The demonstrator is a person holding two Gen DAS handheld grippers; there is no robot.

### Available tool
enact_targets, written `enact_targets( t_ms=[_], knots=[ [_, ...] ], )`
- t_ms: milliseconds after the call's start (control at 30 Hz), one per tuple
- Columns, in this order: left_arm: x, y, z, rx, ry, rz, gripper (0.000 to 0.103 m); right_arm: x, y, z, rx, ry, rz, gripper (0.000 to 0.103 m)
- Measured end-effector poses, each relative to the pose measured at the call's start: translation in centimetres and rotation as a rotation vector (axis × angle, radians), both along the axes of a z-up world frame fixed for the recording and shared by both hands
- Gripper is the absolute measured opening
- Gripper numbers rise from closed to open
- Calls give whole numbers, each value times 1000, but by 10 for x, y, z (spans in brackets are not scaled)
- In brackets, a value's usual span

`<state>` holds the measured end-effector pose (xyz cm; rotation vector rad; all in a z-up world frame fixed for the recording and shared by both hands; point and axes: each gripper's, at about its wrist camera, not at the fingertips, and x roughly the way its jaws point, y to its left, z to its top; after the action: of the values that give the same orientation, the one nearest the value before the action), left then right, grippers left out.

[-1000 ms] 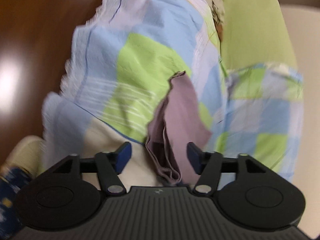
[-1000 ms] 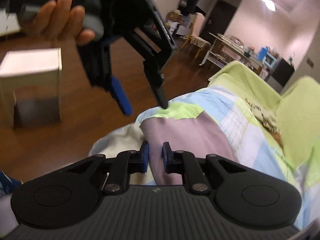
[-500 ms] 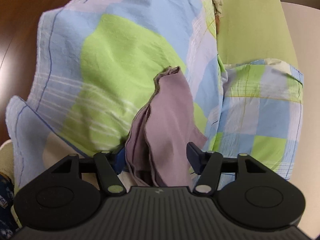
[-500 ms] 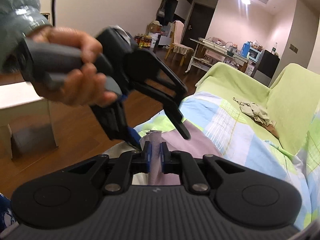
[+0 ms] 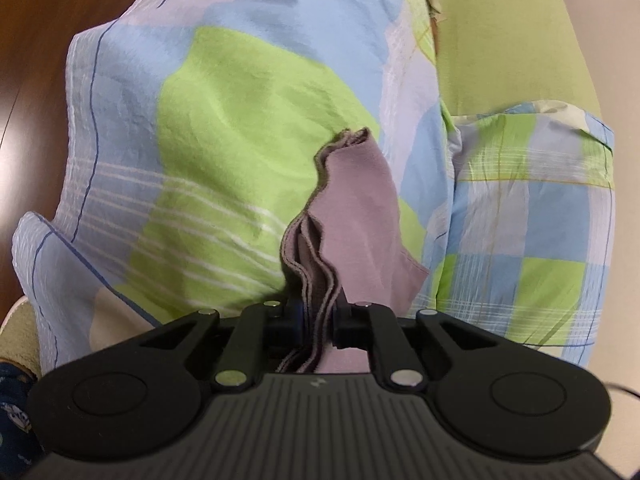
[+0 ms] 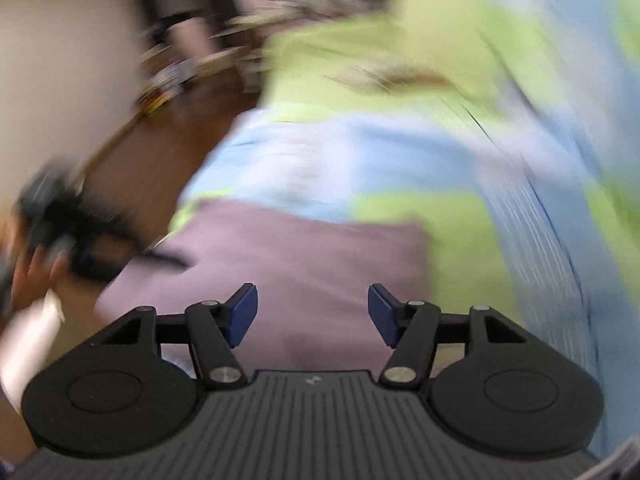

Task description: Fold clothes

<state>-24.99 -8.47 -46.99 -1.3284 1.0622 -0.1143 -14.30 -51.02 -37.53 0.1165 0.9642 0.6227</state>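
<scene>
since a second ago the left gripper (image 5: 318, 316) has come in onto the near edge of the mauve garment (image 5: 360, 208), and its jaws, which stood wide on either side of the cloth, have just been closing; the layered hems are now bunched between the pads. over the same second the right gripper (image 6: 313, 312) has let go of that garment and swung away with a strong roll; its jaws have just been opening and now stand fairly wide with nothing between them, the mauve cloth lying flat beyond its blue pads (image 6: 240, 312). its view is heavily smeared, so fine detail there cannot be told.

the garment lies partly folded on the checked blue, green and lilac bedspread (image 5: 224, 120), with the plain green sofa cover (image 5: 500, 40) beyond it and brown wood floor (image 5: 32, 40) at far left.

to do this step well, i judge the left grip should hold every layer of the stacked edge, not only the top one, so the fold does not fan open when it is lifted or dragged. the right gripper would best come down on the far corner of the same edge, so both ends travel together and the crease stays straight.

left gripper: narrow, clamped on the stacked hems. right gripper: open, empty, above the cloth, apart from it as far as the blur lets me tell.
</scene>
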Motion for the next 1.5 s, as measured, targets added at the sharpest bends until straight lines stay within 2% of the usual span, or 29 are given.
enact_targets(
  t_ms=[133,267,367,433,500,633,700,767,833,900,933,967,1000,1067,1133,1200,1267,1300,1333,1367,1400,1433,1467,1500],
  knots=[
    [6,-2,1,22,6,-28,13,49,-42,-42,129,250,-67,57],
    [10,-2,-2,29,12,-51,13,75,-56,-68,269,401,-15,58],
    [13,-2,-4,32,14,-64,13,86,-47,-91,339,511,56,53],
    [16,-2,-5,30,15,-73,13,85,-43,-95,339,518,54,27],
    [21,-5,1,69,1,-108,10,84,-44,-97,349,508,25,12],
    [38,-19,38,226,-56,-254,7,53,-42,-84,355,392,-62,9],
    [49,-28,60,269,-93,-318,7,37,-43,-74,376,344,-127,8],
    [62,-39,82,315,-149,-388,7,11,-48,-58,408,286,-221,8],
    [87,-62,108,339,-221,-507,7,-20,-56,-40,445,237,-329,8],
    [109,-88,120,338,-268,-614,7,-55,-68,-22,476,194,-464,8],
    [121,-107,123,336,-298,-682,7,-86,-78,-12,509,168,-587,8],
    [128,-119,125,335,-316,-727,7,-110,-84,-6,527,146,-679,8],
    [140,-145,124,331,-346,-819,7,-125,-85,-4,529,129,-727,8],
    [154,-185,117,317,-381,-953,7,-180,-84,5,501,50,-905,8],
    [163,-234,99,302,-419,-1130,7,-211,-84,5,485,9,-1018,8],
    [163,-260,79,292,-433,-1248,8,-247,-74,-3,456,-22,-1180,9],
    [161,-274,59,332,-439,-1347,11,-270,-58,-21,395,-22,-1333,11],
    [163,-277,47,395,-422,-1412,18,-275,-52,-28,370,-16,-1385,18],
    [166,-273,44,414,-423,-1439,24,-280,-44,-36,326,4,-1457,31],
    [170,-269,46,418,-432,-1443,25,-284,-36,-44,255,51,-1534,40],
    [175,-259,54,453,-459,-1439,24,-285,-31,-47,201,86,-1574,42],
    [180,-247,66,539,-500,-1423,27,-289,-21,-43,130,90,-1618,41],
    [182,-241,74,597,-524,-1412,28,-297,-4,-31,37,45,-1675,41],
    [184,-232,88,674,-571,-1401,28,-301,4,-22,-6,14,-1697,42]
  ],
)
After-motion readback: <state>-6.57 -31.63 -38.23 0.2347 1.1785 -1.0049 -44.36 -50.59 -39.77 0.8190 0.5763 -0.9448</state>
